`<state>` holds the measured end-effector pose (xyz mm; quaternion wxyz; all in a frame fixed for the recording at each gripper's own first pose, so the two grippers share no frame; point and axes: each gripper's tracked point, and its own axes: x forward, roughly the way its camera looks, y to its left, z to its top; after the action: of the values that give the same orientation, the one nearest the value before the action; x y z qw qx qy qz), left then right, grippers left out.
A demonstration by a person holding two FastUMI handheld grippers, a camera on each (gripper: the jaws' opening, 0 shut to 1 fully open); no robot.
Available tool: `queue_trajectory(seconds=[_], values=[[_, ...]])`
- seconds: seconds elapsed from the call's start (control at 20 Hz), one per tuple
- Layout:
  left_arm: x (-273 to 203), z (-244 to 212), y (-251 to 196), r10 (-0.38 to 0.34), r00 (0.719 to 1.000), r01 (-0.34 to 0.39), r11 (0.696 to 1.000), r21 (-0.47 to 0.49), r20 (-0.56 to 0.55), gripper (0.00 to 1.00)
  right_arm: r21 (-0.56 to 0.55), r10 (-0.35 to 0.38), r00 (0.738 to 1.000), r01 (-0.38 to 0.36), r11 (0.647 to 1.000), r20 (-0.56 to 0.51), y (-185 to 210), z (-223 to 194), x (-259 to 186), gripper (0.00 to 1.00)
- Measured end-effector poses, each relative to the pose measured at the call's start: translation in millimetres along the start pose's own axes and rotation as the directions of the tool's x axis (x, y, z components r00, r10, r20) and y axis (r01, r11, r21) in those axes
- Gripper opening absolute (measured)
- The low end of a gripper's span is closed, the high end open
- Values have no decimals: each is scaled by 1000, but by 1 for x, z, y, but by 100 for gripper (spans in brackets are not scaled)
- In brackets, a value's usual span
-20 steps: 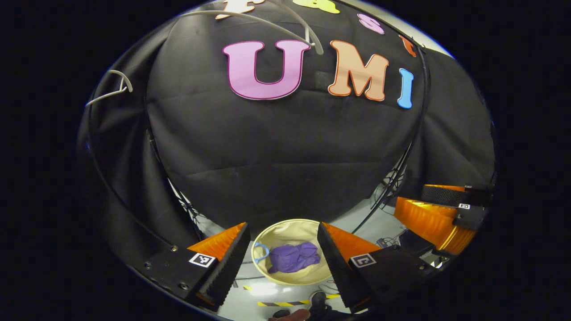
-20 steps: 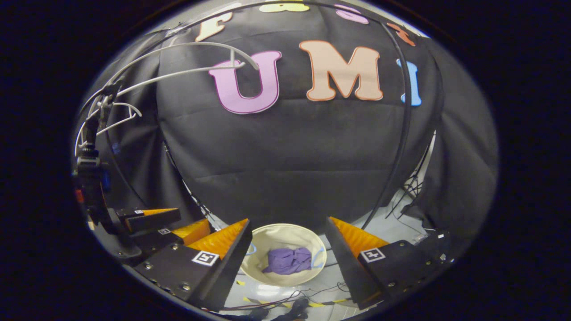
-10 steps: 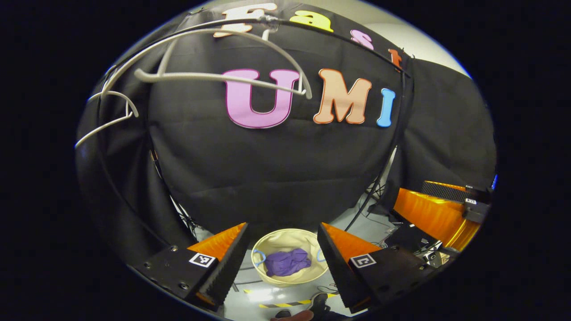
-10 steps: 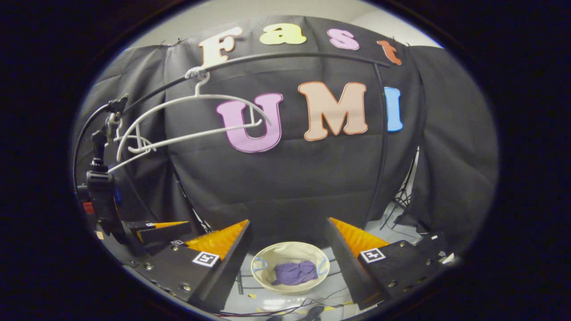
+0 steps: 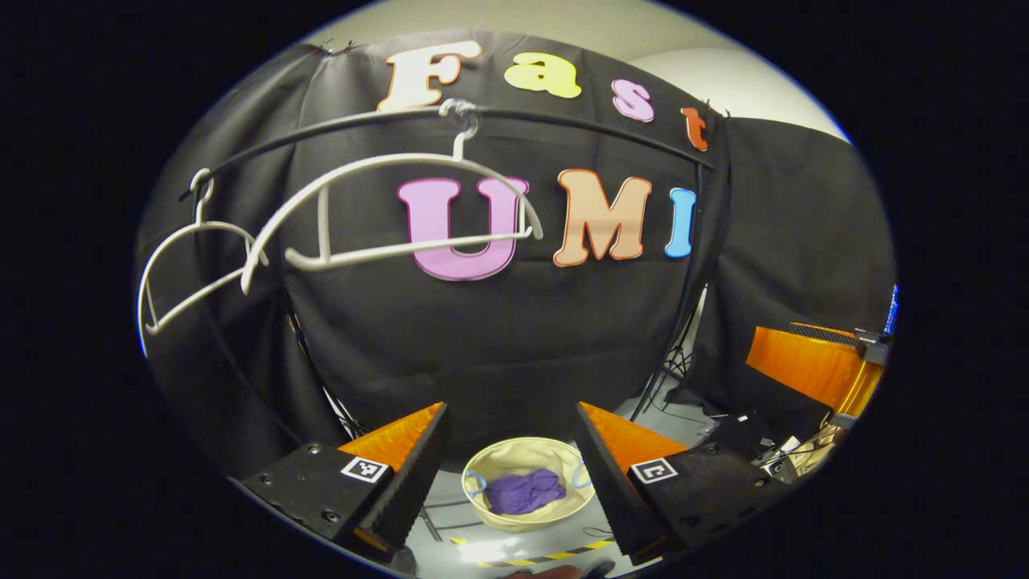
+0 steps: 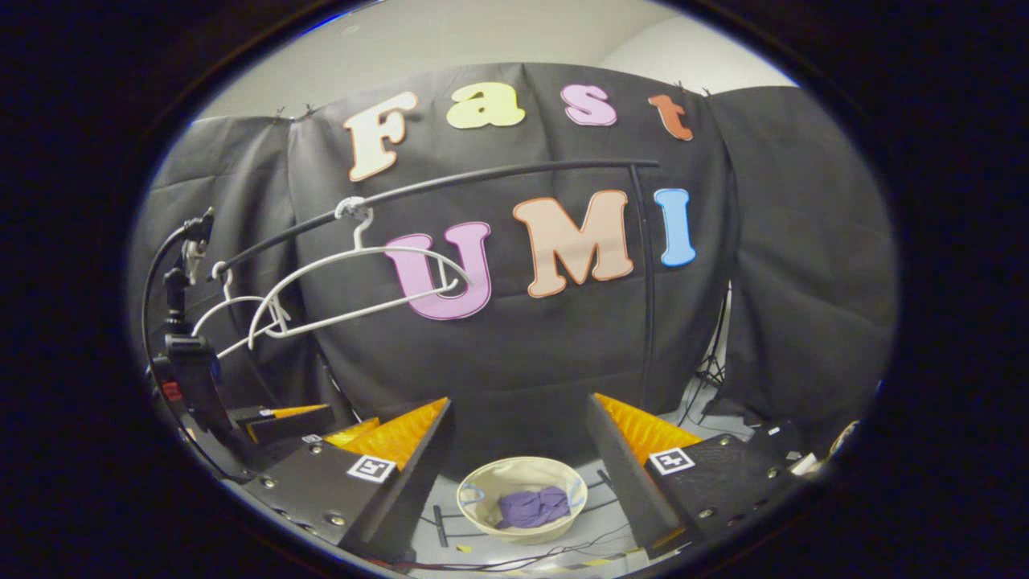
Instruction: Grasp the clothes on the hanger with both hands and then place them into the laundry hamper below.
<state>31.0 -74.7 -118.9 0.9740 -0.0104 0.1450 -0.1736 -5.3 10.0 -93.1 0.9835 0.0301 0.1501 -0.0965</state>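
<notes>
Clothes in the hamper, both claws empty

My left claw point(image 5: 509, 470) and right claw point(image 6: 518, 462) stood spread wide, gripping nothing. The purple clothes point(image 5: 524, 491) lay bunched in the laundry hamper point(image 5: 490, 461) on the floor; the white hanger point(image 5: 386, 165) on the rail looked bare, I thought. Backing off level would spare snagging it.

Purple clothes point(image 5: 524, 492) lie crumpled, seemingly loose, inside cream hamper point(image 5: 482, 466).

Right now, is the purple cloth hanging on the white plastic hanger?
No, the purple cloth lies inside the round cream hamper; the white plastic hanger hangs bare.
</notes>
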Motion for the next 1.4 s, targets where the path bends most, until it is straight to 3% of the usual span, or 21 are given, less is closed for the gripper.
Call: queue_trajectory(seconds=[0.1,0.15,0.3,0.35,0.4,0.5,0.55,0.6,0.65,0.75,0.8,1.0,1.15,1.4], values=[[-8,13,-5,5,1000,-5,1000,-7,21,89,-6,15,1000,-15,1000,6,-5,8,-10,99],[-13,20,-8,7,1000,-6,1000,-12,27,94,8,26,1000,-26,1000,11,-6,14,-15,99],[-28,37,-12,46,997,-44,999,-26,62,94,24,67,997,-69,997,49,-9,35,-24,98],[-33,47,-10,59,995,-56,998,-35,86,89,14,70,995,-71,997,65,-13,44,-23,98],[-39,56,-7,74,991,-69,997,-42,115,94,4,78,993,-78,997,94,-15,52,-24,99],[-52,79,5,111,975,-105,994,-39,191,89,-26,97,984,-94,995,150,-14,66,-26,97],[-58,90,11,127,967,-123,992,-35,221,89,-40,112,979,-106,994,173,-11,71,-26,95],[-65,99,16,141,957,-136,990,-36,252,93,-51,123,974,-115,992,193,-9,75,-27,99],[-71,109,19,145,947,-139,989,-41,286,89,-58,138,968,-129,990,210,-6,79,-28,92],[-79,124,18,135,931,-127,991,-47,340,89,-62,186,958,-176,982,218,4,82,-29,93],[-81,126,22,134,926,-127,991,-43,352,88,-64,195,957,-186,981,215,6,81,-27,99],[-91,138,28,151,905,-162,987,-7,398,88,-101,197,952,-178,979,233,3,88,-22,98],[-91,141,21,131,894,-148,989,7,429,89,-126,218,948,-193,973,230,3,84,-21,98],[-80,123,11,117,909,-135,991,16,401,88,-174,218,955,-185,967,200,-3,62,-15,98]])
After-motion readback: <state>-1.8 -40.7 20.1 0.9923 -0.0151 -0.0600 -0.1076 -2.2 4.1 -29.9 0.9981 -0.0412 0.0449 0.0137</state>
